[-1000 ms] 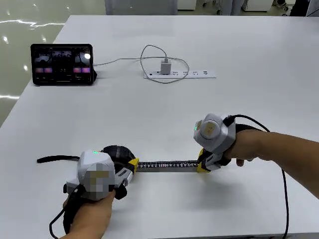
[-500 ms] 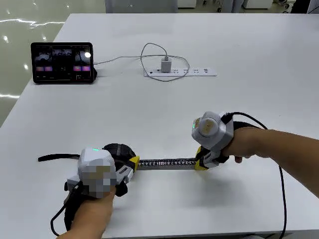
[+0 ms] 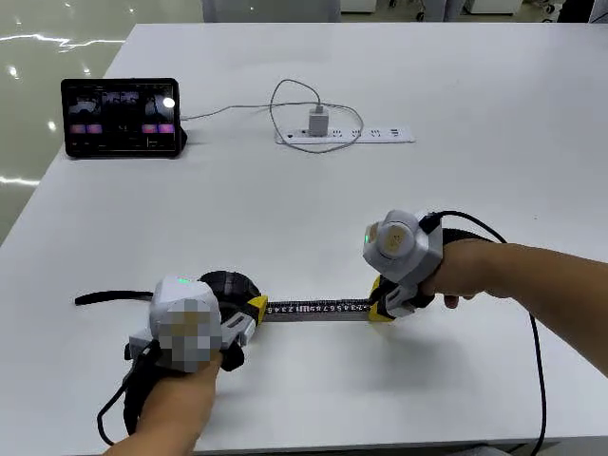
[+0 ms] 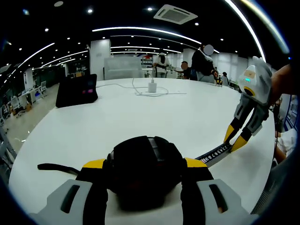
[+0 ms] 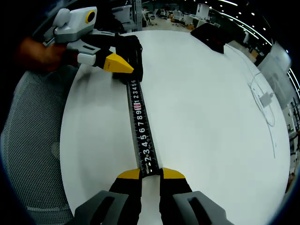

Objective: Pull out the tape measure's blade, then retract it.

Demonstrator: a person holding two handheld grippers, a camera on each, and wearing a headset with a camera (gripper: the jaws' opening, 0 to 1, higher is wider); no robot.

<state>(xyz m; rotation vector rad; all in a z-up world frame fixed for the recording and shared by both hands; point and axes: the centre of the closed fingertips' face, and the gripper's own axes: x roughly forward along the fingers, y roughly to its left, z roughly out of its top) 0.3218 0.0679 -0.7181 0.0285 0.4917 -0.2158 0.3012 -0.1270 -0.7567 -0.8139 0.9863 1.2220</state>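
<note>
Gripping the black case (image 3: 228, 285) in the left tongs (image 3: 253, 312), 1 yellow-tipped jaw pressed to each side, at the near left of the white desk (image 3: 285, 218). Pinching the end of the blade (image 3: 318, 308) in the right tongs (image 3: 380, 312), jaws closed on it, over to the right and held by a hand (image 3: 458, 271). Drawn out straight between the 2 tongs, printed face up, black numerals running along it with 1 red mark partway. Lying low along the desk, though cannot tell whether touching it. Trailing left from the case, flat on the desk, a thin black strap (image 3: 109, 298). Well apart at the far side: a tablet (image 3: 122, 117) propped up with its screen lit, to the far left, and a white power strip (image 3: 370, 137) further right with a white charger (image 3: 316, 123) plugged in upright. Looping from the charger and running left to the tablet, a pale cable (image 3: 228, 111). Beyond the desk in the left gripper view, several people (image 4: 202, 65) standing in a lit hall.
</note>
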